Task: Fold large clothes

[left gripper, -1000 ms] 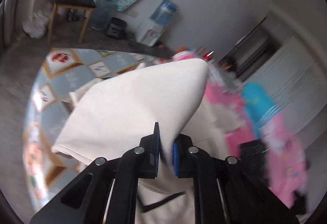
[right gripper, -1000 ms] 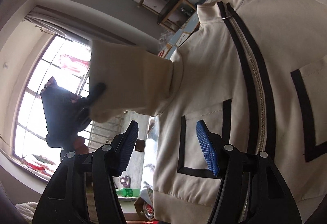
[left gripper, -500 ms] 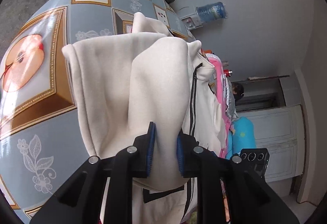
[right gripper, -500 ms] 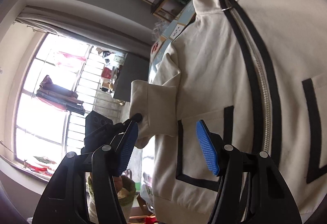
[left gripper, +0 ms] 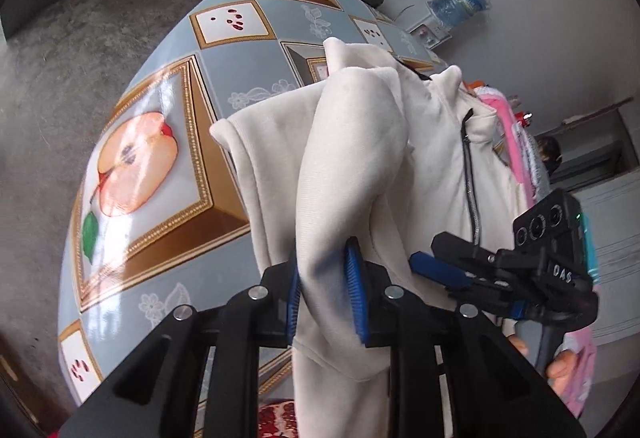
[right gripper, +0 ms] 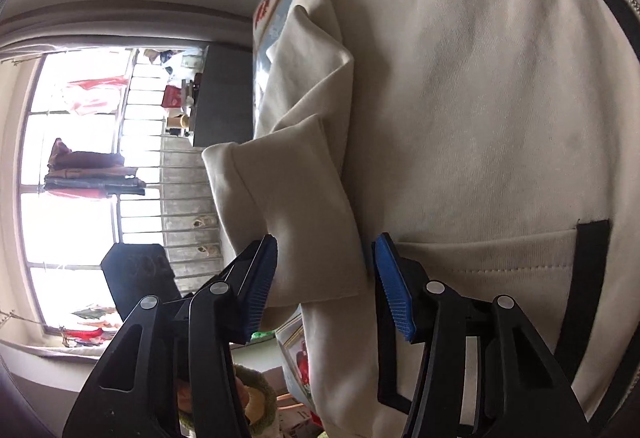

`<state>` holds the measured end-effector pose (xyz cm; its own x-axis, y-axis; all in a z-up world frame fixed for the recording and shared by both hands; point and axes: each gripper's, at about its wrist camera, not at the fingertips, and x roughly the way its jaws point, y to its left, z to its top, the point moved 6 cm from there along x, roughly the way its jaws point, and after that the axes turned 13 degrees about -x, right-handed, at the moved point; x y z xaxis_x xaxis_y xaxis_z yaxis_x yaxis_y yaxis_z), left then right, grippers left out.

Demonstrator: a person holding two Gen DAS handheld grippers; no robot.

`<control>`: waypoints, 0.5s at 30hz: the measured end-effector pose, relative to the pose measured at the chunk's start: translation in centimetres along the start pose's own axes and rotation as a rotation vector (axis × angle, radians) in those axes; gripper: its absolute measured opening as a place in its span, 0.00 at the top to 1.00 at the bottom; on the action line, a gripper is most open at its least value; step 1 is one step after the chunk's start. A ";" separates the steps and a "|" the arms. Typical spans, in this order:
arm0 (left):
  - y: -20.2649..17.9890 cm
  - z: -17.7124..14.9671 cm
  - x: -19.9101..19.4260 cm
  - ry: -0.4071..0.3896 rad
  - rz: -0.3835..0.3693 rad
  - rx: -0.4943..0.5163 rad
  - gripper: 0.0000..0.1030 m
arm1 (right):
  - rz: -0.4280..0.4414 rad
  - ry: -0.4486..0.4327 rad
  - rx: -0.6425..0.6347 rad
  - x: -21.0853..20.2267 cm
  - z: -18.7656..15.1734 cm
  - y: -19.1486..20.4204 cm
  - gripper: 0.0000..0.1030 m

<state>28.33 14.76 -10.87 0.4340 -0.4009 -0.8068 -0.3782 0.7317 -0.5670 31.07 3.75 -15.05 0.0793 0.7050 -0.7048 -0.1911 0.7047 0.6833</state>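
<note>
Spread over a fruit-print tablecloth [left gripper: 168,142]: a cream zip-front jacket [left gripper: 432,174], front up, one sleeve [left gripper: 344,166] doubled in across the chest — presumably to narrow the garment before later folds. Around that sleeve's cuff end, the left gripper [left gripper: 324,298], jaws easing apart, cloth between the blue pads but no longer firmly pinched; likely letting the sleeve settle. Further right, the right gripper [right gripper: 324,278], jaws half-spread and closing around the same cuff [right gripper: 296,222] — not yet pressing, probably to take over and pull it flat.
</note>
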 end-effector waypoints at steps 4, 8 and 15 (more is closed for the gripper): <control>0.1 -0.2 0.6 -0.018 0.050 0.048 0.79 | 0.007 0.019 0.015 1.5 0.2 0.2 0.54; -0.3 0.0 0.0 -0.042 0.041 0.066 0.79 | -0.036 0.005 0.003 1.5 0.3 0.5 0.89; -3.3 -0.2 -7.3 -0.236 -0.157 0.147 0.67 | -0.127 -0.168 -0.160 -5.6 1.3 3.2 0.95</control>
<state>26.25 15.16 -3.11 0.6618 -0.3888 -0.6409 -0.1769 0.7498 -0.6376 31.30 2.20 -8.64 0.2712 0.6243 -0.7326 -0.3209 0.7762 0.5427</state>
